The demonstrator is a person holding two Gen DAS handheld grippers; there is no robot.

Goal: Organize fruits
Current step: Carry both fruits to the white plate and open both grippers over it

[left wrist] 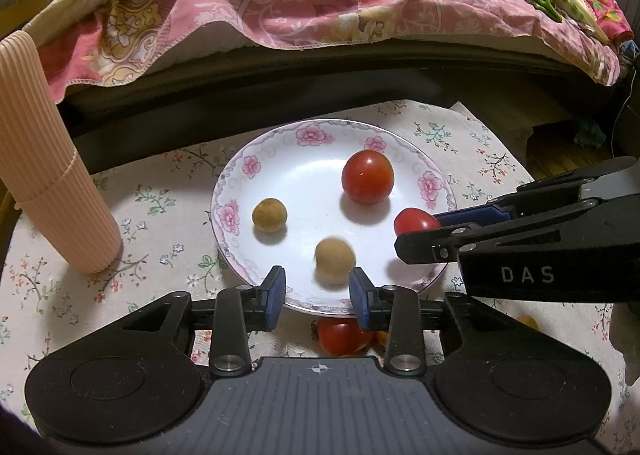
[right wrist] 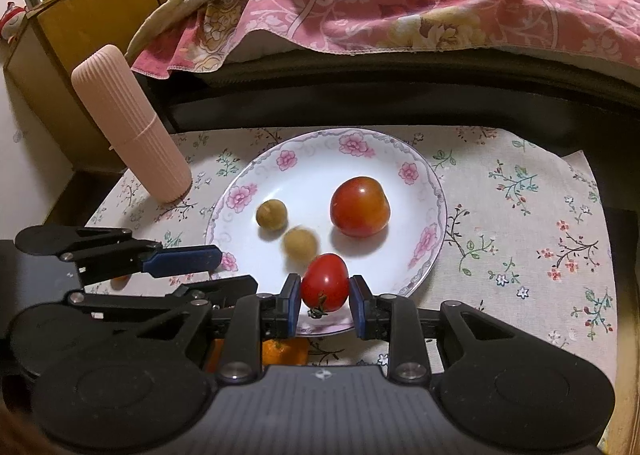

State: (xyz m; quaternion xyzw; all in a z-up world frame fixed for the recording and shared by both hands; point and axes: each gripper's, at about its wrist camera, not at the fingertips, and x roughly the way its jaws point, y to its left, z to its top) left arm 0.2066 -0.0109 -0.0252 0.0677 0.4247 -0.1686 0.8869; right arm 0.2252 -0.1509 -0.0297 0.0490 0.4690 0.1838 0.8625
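Over the plate's [right wrist: 434, 179] near rim, the right gripper [right wrist: 325, 297] clamped a small tomato [right wrist: 324, 282] for placement; left gripper [left wrist: 318, 291] fingers stood apart, empty.

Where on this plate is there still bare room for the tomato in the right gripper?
The plate is bare along its far side, behind the large tomato and the far longan. The near part is crowded: the blurred longan, the small tomato between the right gripper fingers, and the open left gripper at the rim.

Pink ribbed case [right wrist: 132, 123] stands left; plate's [right wrist: 304, 171] far side bare.
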